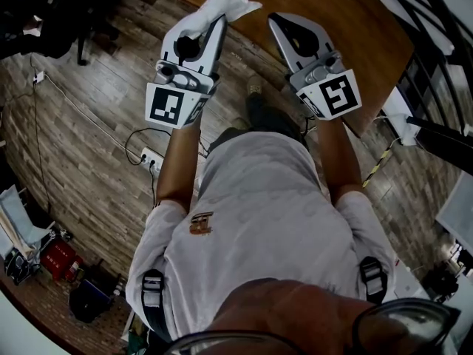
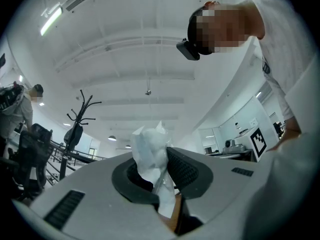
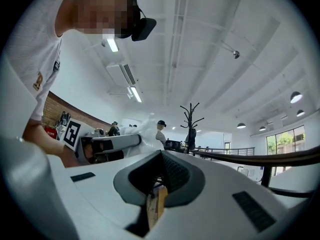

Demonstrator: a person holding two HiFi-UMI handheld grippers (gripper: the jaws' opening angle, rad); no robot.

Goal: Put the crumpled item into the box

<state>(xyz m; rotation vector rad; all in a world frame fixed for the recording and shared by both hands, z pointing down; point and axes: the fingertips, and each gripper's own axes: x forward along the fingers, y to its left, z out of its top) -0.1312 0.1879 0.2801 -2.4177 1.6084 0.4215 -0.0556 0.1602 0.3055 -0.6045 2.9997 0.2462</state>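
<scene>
Left gripper [image 2: 156, 171] clamped on the crumpled white paper [image 2: 150, 149]; wad sticks out past the jaw tips, held up in the air near the brown table [image 1: 355, 28] edge. Right gripper [image 3: 161, 174] pinched closed, empty, raised alongside.

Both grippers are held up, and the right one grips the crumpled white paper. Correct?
Not quite. The left gripper holds the crumpled white paper, which is pinched between its jaws in the left gripper view. The right gripper is shut on nothing. Both are held up.
</scene>
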